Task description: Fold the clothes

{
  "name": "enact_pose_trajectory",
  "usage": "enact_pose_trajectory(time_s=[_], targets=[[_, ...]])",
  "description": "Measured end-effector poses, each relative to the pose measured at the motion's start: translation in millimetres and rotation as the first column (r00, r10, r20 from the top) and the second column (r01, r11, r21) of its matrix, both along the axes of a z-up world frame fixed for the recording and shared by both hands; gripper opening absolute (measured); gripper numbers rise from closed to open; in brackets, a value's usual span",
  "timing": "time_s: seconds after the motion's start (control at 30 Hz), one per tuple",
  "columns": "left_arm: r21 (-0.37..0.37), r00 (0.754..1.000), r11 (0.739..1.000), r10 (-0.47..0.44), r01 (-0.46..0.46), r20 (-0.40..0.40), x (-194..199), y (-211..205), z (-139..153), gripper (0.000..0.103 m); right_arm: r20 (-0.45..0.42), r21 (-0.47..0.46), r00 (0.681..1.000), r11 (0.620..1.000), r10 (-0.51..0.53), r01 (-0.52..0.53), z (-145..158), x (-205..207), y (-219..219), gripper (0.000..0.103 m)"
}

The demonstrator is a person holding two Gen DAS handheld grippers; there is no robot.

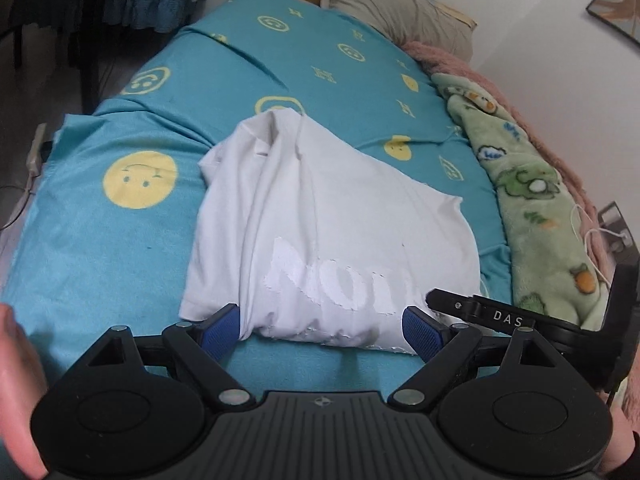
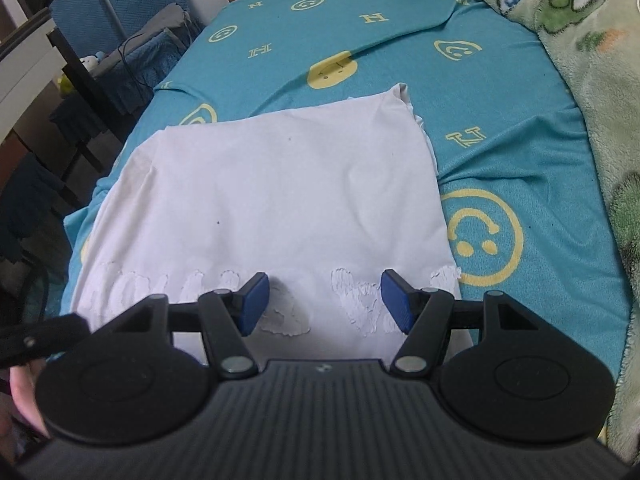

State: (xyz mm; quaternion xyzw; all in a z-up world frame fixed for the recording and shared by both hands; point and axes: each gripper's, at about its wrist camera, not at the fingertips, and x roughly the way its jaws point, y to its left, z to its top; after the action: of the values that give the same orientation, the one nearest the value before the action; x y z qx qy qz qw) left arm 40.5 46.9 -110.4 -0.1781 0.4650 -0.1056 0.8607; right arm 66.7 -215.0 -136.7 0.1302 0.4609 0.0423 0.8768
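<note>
A white T-shirt [image 1: 328, 220] with raised white lettering lies partly folded on a blue bed sheet [image 1: 120, 248] with yellow smiley faces. It also shows in the right wrist view [image 2: 272, 192], flat and roughly rectangular. My left gripper [image 1: 322, 330] is open, its blue pads on either side of the shirt's near edge, nothing pinched. My right gripper [image 2: 324, 304] is open and hovers over the shirt's near lettered edge. The right gripper's body [image 1: 492, 314] shows at the right in the left wrist view.
A green cartoon-print blanket [image 1: 532, 200] and a pink blanket lie along the bed's right side; the green one also shows in the right wrist view [image 2: 592, 80]. A beige pillow [image 1: 384, 0] is at the head. Dark chairs and furniture [image 2: 80, 60] stand beside the bed's left edge.
</note>
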Motion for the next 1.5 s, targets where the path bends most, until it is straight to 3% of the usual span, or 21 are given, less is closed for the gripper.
enact_pose_trajectory(time_s=[0.07, 0.13, 0.23, 0.37, 0.5, 0.6, 0.8, 0.97, 1.03, 1.1, 1.13, 1.2, 1.27, 1.3, 1.33, 1.43, 1.47, 1.5], targets=[[-0.02, 0.999, 0.999, 0.04, -0.039, 0.026, -4.4, 9.3, 5.7, 0.089, -0.002, 0.005, 1.0, 1.0, -0.002, 0.002, -0.2, 0.4, -0.8, 0.064], [-0.095, 0.999, 0.995, 0.042, -0.04, 0.017, -5.6, 14.8, 6.4, 0.089, -0.005, 0.008, 1.0, 1.0, -0.004, 0.004, -0.6, 1.3, -1.5, 0.064], [-0.191, 0.999, 0.982, -0.003, -0.006, -0.044, -5.9, 10.8, -3.8, 0.089, -0.009, 0.011, 1.0, 1.0, -0.006, 0.006, -1.5, 2.7, -2.0, 0.064], [-0.259, 0.986, 0.966, -0.037, -0.007, -0.165, 2.8, -1.1, -32.8, 0.089, -0.009, 0.011, 1.0, 1.0, -0.007, 0.007, -1.4, 2.8, -1.9, 0.064], [-0.301, 0.959, 0.945, 0.04, -0.127, -0.279, 20.9, 2.0, -67.2, 0.089, -0.009, 0.012, 1.0, 1.0, -0.009, 0.009, -1.5, 2.4, -1.7, 0.064], [-0.377, 0.955, 0.896, 0.139, -0.234, -0.263, 26.8, 14.4, -73.1, 0.094, -0.009, 0.014, 1.0, 1.0, -0.011, 0.011, -1.1, 2.2, -1.9, 0.064], [-0.41, 0.95, 0.862, 0.228, -0.299, -0.213, 35.5, 22.1, -74.2, 0.093, -0.009, 0.026, 1.0, 0.999, -0.024, 0.024, -1.6, 2.1, -3.7, 0.064], [-0.519, 0.966, 0.816, 0.239, -0.255, -0.098, 31.1, 27.8, -59.0, 0.081, -0.01, 0.059, 0.999, 0.997, -0.046, 0.047, -1.3, 1.2, -8.5, 0.064], [-0.503, 0.96, 0.818, 0.241, -0.279, -0.141, 35.2, 27.1, -65.7, 0.079, -0.012, 0.079, 0.998, 0.995, -0.057, 0.058, -1.2, 1.0, -11.2, 0.064], [-0.438, 0.945, 0.842, 0.235, -0.315, -0.227, 41.6, 23.5, -79.7, 0.067, -0.013, 0.088, 0.998, 0.994, -0.063, 0.064, -0.7, 0.9, -12.1, 0.064], [-0.421, 0.938, 0.846, 0.235, -0.327, -0.256, 44.2, 22.7, -84.5, 0.056, -0.014, 0.092, 0.998, 0.994, -0.065, 0.066, -0.5, 0.9, -12.5, 0.064], [-0.445, 0.934, 0.828, 0.246, -0.342, -0.259, 46.8, 25.1, -86.0, 0.055, -0.009, 0.108, 0.996, 0.99, -0.092, 0.092, 2.8, -0.8, -14.6, 0.064], [-0.446, 0.936, 0.828, 0.255, -0.34, -0.241, 49.5, 25.0, -83.0, 0.035, 0.017, 0.204, 0.988, 0.968, -0.151, 0.144, 14.4, -8.9, -23.4, 0.066], [-0.443, 0.94, 0.833, 0.254, -0.332, -0.227, 49.9, 23.2, -80.5, 0.034, 0.036, 0.276, 0.983, 0.947, -0.178, 0.161, 21.7, -14.5, -28.2, 0.067], [-0.442, 0.944, 0.837, 0.253, -0.324, -0.212, 50.3, 21.5, -77.9, 0.028, 0.042, 0.36, 0.98, 0.918, -0.194, 0.166, 26.3, -20.3, -31.7, 0.067], [-0.446, 0.954, 0.843, 0.252, -0.299, -0.163, 50.4, 16.5, -68.9, 0.018, 0.003, 0.599, 0.979, 0.784, -0.204, 0.162, 27.5, -33.8, -36.5, 0.071], [-0.454, 0.956, 0.841, 0.253, -0.294, -0.15, 49.2, 16.0, -65.9, 0.017, -0.034, 0.656, 0.98, 0.735, -0.195, 0.169, 22.0, -36.0, -35.0, 0.084], [-0.463, 0.958, 0.838, 0.253, -0.288, -0.139, 48.5, 16.2, -63.2, 0.017, -0.072, 0.706, 0.98, 0.685, -0.183, 0.18, 16.1, -37.9, -33.1, 0.088]])
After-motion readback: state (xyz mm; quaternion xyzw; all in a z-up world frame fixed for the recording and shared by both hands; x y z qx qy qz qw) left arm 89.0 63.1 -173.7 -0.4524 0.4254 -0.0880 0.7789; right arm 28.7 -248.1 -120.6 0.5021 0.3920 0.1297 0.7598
